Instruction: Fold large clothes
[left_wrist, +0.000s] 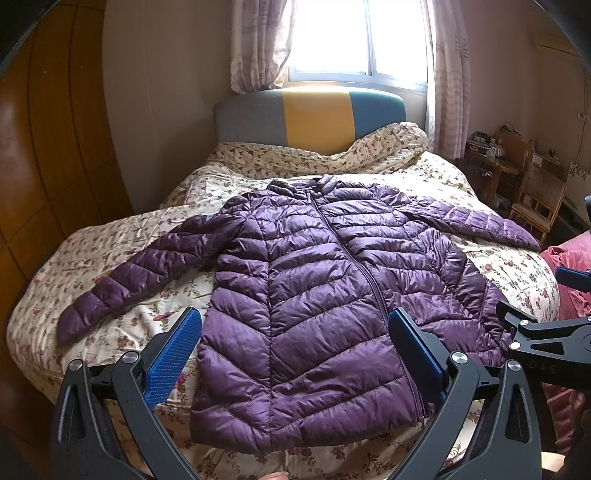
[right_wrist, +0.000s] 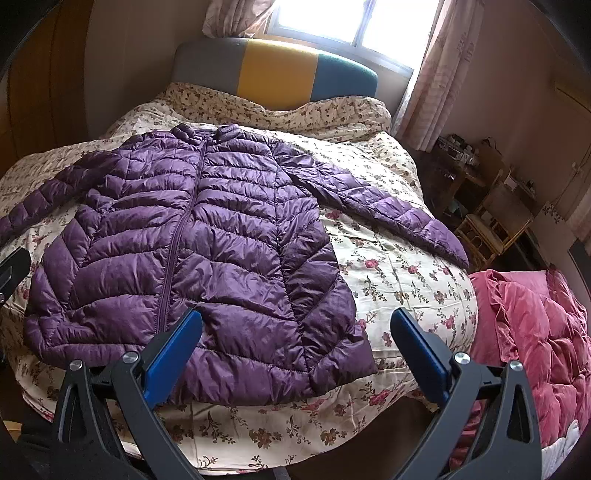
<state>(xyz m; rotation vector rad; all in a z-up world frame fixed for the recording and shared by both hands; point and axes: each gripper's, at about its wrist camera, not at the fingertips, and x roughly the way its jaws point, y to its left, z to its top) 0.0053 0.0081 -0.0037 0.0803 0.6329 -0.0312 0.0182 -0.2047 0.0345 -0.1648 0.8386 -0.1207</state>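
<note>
A purple quilted puffer jacket (left_wrist: 314, 295) lies flat, front up and zipped, on a floral bedspread (left_wrist: 110, 251), both sleeves spread outward. It also shows in the right wrist view (right_wrist: 192, 243). My left gripper (left_wrist: 295, 321) is open and empty, hovering above the jacket's lower hem. My right gripper (right_wrist: 295, 321) is open and empty, above the jacket's lower right corner near the bed's foot edge. The right gripper's body shows at the right edge of the left wrist view (left_wrist: 546, 332).
The bed has a grey, yellow and teal headboard (left_wrist: 314, 114) under a bright window. A wooden wardrobe (left_wrist: 48, 147) stands left. A pink quilt (right_wrist: 535, 332) lies right of the bed. Wooden chairs (left_wrist: 535, 199) and a cluttered table stand at the far right.
</note>
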